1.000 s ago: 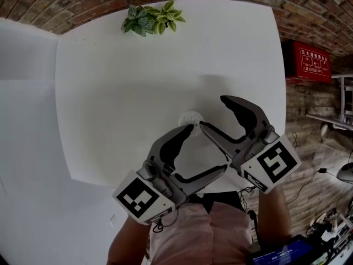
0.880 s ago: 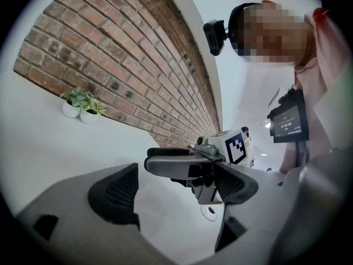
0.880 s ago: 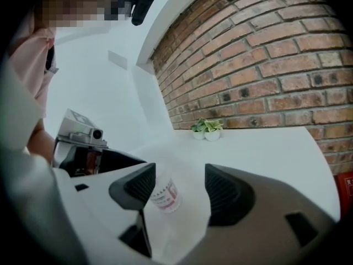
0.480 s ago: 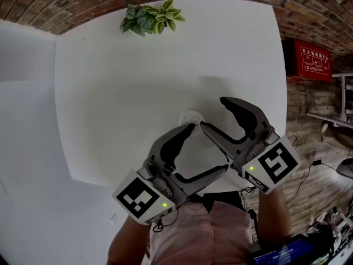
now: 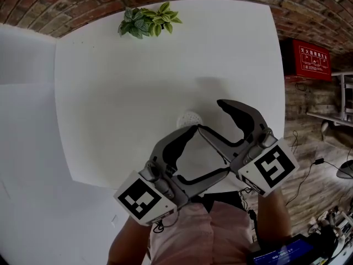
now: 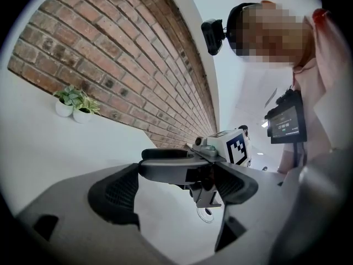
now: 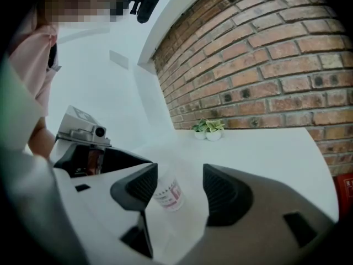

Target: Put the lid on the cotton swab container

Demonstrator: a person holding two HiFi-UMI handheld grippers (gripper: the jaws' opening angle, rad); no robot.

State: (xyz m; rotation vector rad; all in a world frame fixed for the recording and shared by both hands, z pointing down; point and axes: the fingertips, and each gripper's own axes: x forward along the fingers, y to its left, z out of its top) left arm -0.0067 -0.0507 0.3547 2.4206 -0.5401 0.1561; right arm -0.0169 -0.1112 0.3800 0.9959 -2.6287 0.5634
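Observation:
The cotton swab container point(image 5: 189, 117) is a small round white tub on the white table point(image 5: 110, 93). In the right gripper view it shows as a clear tub with a pink label point(image 7: 168, 192), just ahead of the jaws and close to the left pad, untouched. My right gripper point(image 5: 209, 115) point(image 7: 179, 191) is open; its jaws have just been closing a little. My left gripper point(image 5: 208, 149) point(image 6: 175, 195) is wide open and holds nothing; the right gripper's finger point(image 6: 165, 163) crosses in front of it. A small clear round piece point(image 6: 207, 215), perhaps the lid, lies on the table below.
Two small potted plants point(image 5: 146, 20) stand at the table's far edge against the brick wall point(image 7: 265, 54). The table's near edge point(image 5: 110, 185) lies just below the grippers. A red box point(image 5: 312, 59) sits beside the table on the right.
The right gripper's jaws have narrowed slightly. The left gripper has edged toward the right one, so their fingertips now overlap just below the container.

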